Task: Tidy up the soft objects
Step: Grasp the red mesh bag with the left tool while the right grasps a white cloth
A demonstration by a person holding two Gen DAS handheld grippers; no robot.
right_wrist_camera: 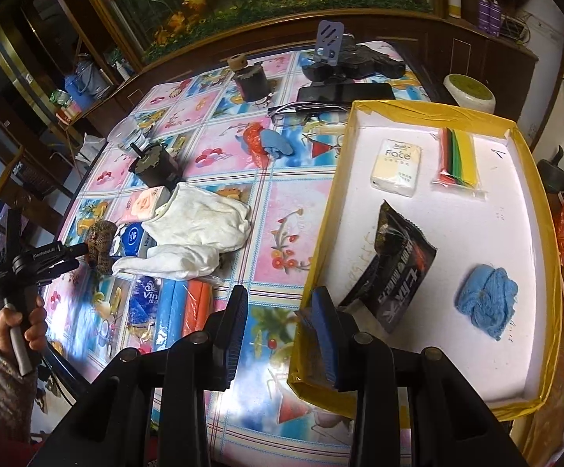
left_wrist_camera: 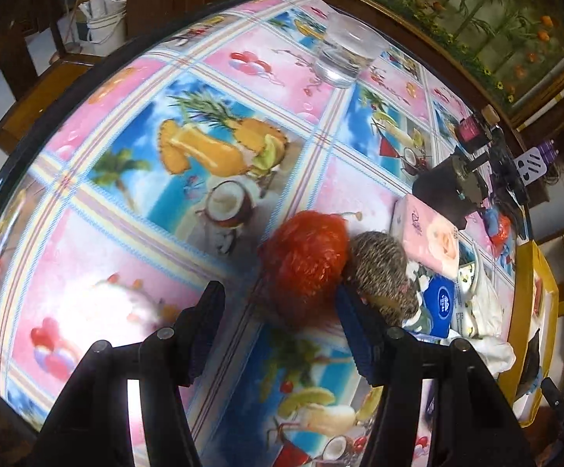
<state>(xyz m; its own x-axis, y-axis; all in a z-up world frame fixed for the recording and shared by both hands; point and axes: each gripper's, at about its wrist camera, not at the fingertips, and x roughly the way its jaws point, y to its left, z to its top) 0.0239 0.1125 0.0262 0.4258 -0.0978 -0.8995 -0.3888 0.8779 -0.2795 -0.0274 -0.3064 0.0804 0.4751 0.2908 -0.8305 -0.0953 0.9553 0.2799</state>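
My left gripper is open, its fingers on either side of a fluffy red pom-pom on the table. A brown woven ball lies against the pom-pom's right side, touching the right finger. In the right wrist view the left gripper is at the far left, next to the brown ball. My right gripper is open and empty, over the near left corner of a yellow-rimmed white tray. The tray holds a tissue pack, coloured felt sheets, a black packet and a blue yarn wad.
White cloths, pink tissue packs, blue tissue packs and an orange sponge lie between the grippers. A glass, black motors, glasses, a phone and a red-and-blue bundle stand further back.
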